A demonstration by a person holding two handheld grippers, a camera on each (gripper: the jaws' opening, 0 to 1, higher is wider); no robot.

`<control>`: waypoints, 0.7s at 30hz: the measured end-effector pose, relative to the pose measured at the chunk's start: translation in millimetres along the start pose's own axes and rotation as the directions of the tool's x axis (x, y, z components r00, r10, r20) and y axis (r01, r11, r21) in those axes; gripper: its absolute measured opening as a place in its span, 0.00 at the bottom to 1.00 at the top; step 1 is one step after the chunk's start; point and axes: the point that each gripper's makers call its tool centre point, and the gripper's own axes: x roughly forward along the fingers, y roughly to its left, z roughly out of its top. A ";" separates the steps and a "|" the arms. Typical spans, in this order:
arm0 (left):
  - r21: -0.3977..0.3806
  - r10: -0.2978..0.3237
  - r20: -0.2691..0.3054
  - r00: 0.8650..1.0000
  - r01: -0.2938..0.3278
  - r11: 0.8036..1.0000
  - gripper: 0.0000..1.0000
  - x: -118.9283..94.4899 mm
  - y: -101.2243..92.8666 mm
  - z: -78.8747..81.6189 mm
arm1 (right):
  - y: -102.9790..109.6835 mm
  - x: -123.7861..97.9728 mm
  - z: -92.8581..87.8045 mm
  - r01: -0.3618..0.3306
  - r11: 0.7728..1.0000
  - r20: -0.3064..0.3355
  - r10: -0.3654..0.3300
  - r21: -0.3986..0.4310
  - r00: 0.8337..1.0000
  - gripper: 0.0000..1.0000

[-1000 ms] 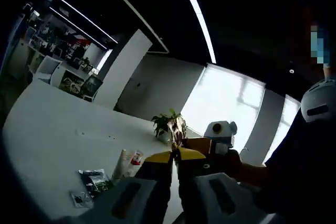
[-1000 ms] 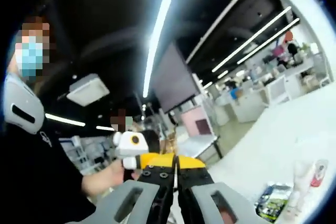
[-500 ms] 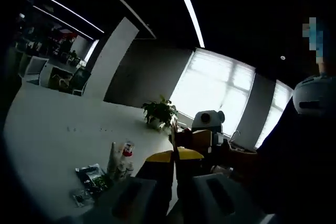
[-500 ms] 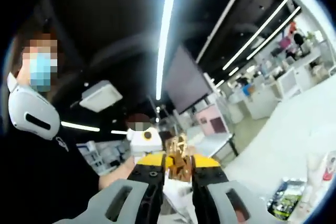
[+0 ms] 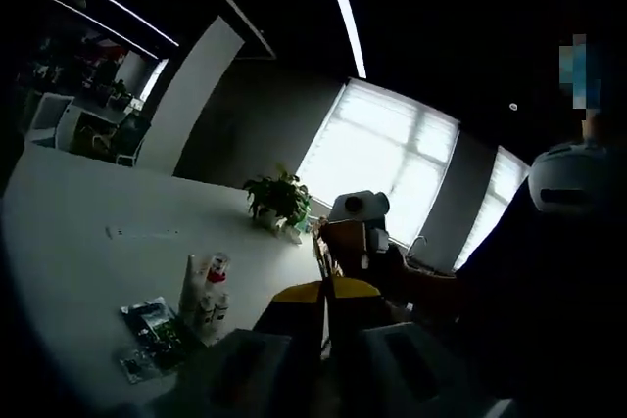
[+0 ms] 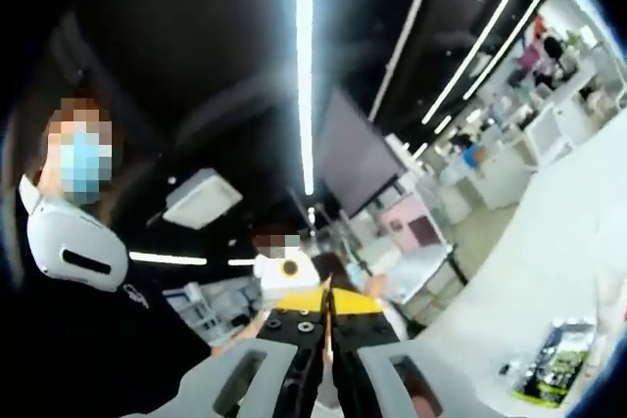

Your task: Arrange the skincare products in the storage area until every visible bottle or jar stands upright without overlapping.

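Both tools are up in the air right now, pointed across the room rather than down at the work. In the left gripper view my left gripper [image 5: 324, 291] has its yellow-tipped jaws pressed together with nothing between them, touching nothing. Same story in the right gripper view: the right gripper [image 6: 327, 302] is clamped closed on itself, empty.

The skincare stuff sits down on the white table [image 5: 88, 242], well apart from both tools. From the left side I can see a small cluster of tubes [image 5: 201, 291] standing upright close together, one with a red cap, and just beside them a dark flat packet [image 5: 149, 325] lying on the tabletop. In the right gripper view that packet [image 6: 560, 361] shows at the lower right edge. There's a potted plant [image 5: 277, 201] further back on the table.
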 end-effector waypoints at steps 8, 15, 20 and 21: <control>-0.009 0.000 0.009 1.000 0.000 1.000 0.05 -1.8 10.5 -0.5 | -1.6 3.1 -0.4 0.006 1.000 0.004 -0.006 0.023 1.000 0.00; 0.015 0.064 -0.011 0.998 -0.064 0.998 0.10 0.4 22.6 -8.3 | -8.6 -0.2 8.2 0.021 0.997 0.068 -0.026 0.073 0.997 0.00; -0.019 0.078 0.036 0.996 -0.077 0.997 0.10 1.6 25.9 -7.0 | -14.3 -3.3 10.0 0.040 0.996 0.072 -0.046 0.076 0.996 0.00; -0.022 0.084 0.043 0.996 -0.083 0.996 0.10 1.9 26.8 -6.1 | -14.7 -3.4 10.7 0.038 0.996 0.078 -0.045 0.085 0.996 0.00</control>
